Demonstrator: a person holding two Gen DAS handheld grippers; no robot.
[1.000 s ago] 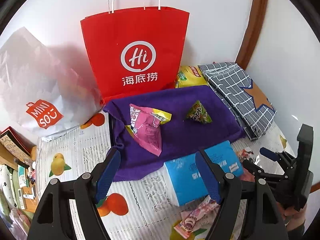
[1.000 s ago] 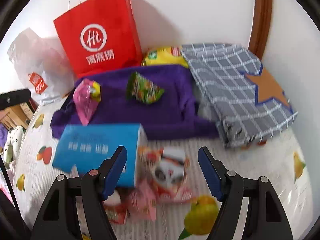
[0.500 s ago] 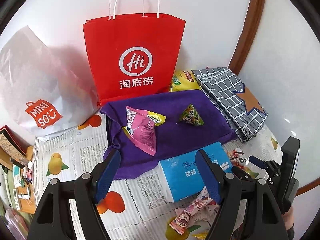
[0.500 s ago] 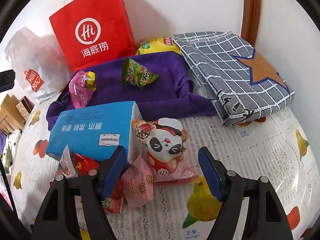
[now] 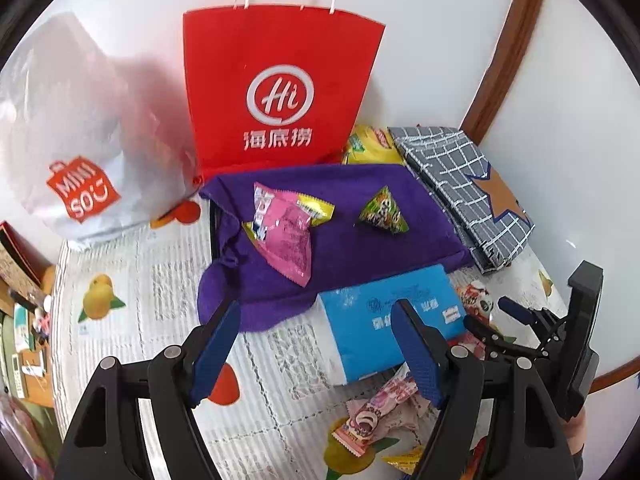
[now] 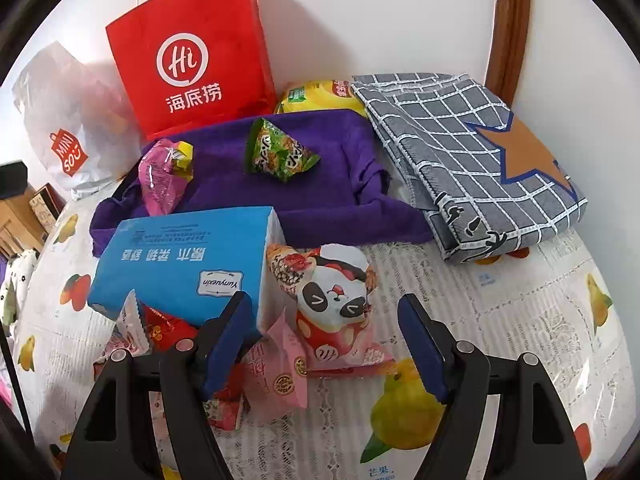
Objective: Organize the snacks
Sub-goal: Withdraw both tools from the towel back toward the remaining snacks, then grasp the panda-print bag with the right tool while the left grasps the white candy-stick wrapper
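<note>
**Both claws spread, nothing pinched, snacks scattered on table**

Left claw [image 5: 316, 344] hangs over the fruit-print tablecloth [image 5: 132, 304] w/ its blue pads wide apart and nothing between them; only cloth and the near corner of the blue tissue pack [image 5: 384, 320] show through the gap. Right claw [image 6: 326, 340] is likewise spread and empty, pointing down at a heap of snacks. It also shows at the right edge of the left wrist view.

Where the snacks are:
- Panda packet [image 6: 332, 300] lies just beside the tissue pack, leaning on its right end, roughly between the right claw's pads but not touched.
- Pink candy wrapper [image 6: 280, 372] sits below the panda packet, close to the left pad.
- Red wrappers [image 6: 164, 328] are tucked under the tissue pack's near edge.
- Pink packet [image 5: 286, 236] and green triangle packet [image 5: 382, 212] rest on the purple towel [image 5: 352, 256], apart from each other.
- Yellow bag [image 6: 320, 94] is wedged behind the towel, btw the red paper bag [image 5: 276, 92] and the folded grey checked cloth [image 6: 472, 152].
- Another pink wrapper [image 5: 380, 412] lies on the tablecloth near the left claw's right pad.

White plastic bag [image 5: 76, 136] stands left of the red bag, against the wall.
</note>
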